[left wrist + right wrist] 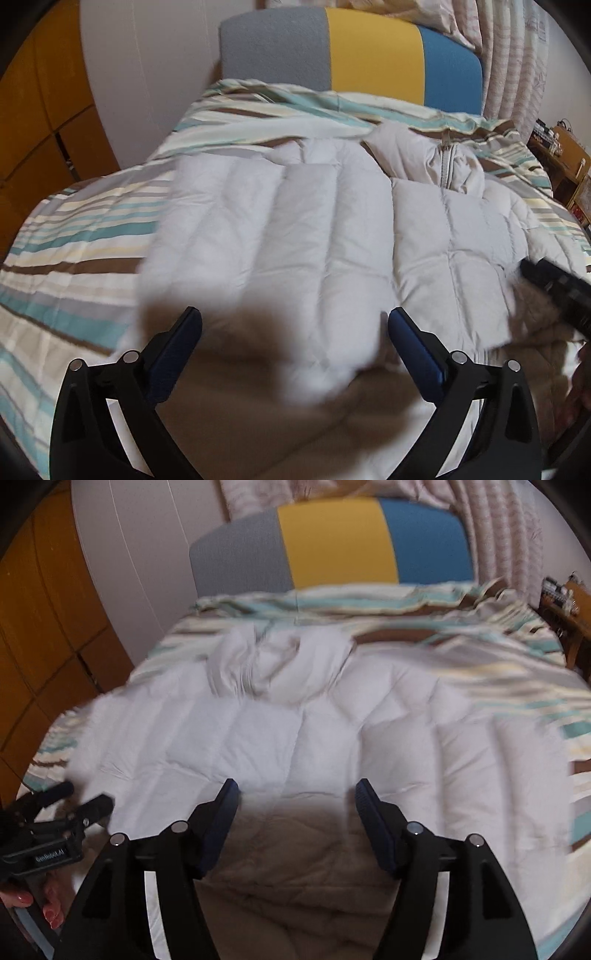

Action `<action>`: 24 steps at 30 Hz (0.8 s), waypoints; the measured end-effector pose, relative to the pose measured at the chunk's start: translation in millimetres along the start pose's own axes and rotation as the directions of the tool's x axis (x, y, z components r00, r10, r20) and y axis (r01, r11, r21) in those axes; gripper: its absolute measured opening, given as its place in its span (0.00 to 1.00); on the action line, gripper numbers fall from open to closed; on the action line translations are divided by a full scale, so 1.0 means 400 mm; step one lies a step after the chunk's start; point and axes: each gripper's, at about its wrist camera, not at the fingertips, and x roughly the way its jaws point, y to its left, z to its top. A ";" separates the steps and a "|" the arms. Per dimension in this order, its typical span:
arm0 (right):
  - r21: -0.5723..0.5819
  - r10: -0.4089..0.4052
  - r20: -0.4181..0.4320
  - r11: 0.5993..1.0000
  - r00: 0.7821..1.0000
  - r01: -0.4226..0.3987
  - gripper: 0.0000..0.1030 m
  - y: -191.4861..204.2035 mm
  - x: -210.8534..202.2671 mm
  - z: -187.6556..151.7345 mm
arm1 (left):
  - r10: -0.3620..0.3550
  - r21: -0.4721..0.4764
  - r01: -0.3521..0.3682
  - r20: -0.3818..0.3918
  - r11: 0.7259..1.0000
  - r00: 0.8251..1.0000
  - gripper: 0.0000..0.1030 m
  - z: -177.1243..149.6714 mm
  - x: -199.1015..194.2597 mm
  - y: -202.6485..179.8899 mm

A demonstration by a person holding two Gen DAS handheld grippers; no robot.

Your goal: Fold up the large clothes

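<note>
White quilted padding fills the middle of the left wrist view: a puffy jacket spread flat on the striped bedspread for folding, zip at upper right. The left gripper hangs over it, jaws wide apart, empty.

From the right wrist, the right gripper also gapes, holding nothing, above the jacket's tan lining at lower centre.
</note>
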 end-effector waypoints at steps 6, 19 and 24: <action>0.024 0.029 0.023 0.999 0.999 -0.030 0.63 -0.045 -0.199 -0.030 | 0.032 -0.016 -0.031 0.062 0.999 0.998 0.97 -0.074 -0.125 0.091; 0.081 -0.031 -0.038 0.996 0.999 0.034 0.63 -0.171 -0.503 -0.334 | 0.084 -0.168 -0.069 0.081 0.983 0.993 0.97 -0.271 -0.303 0.306; 0.119 -0.039 -0.110 0.992 0.993 0.052 0.62 -0.205 -0.544 -0.449 | 0.093 -0.153 -0.085 0.046 0.985 0.995 0.97 -0.346 -0.323 0.331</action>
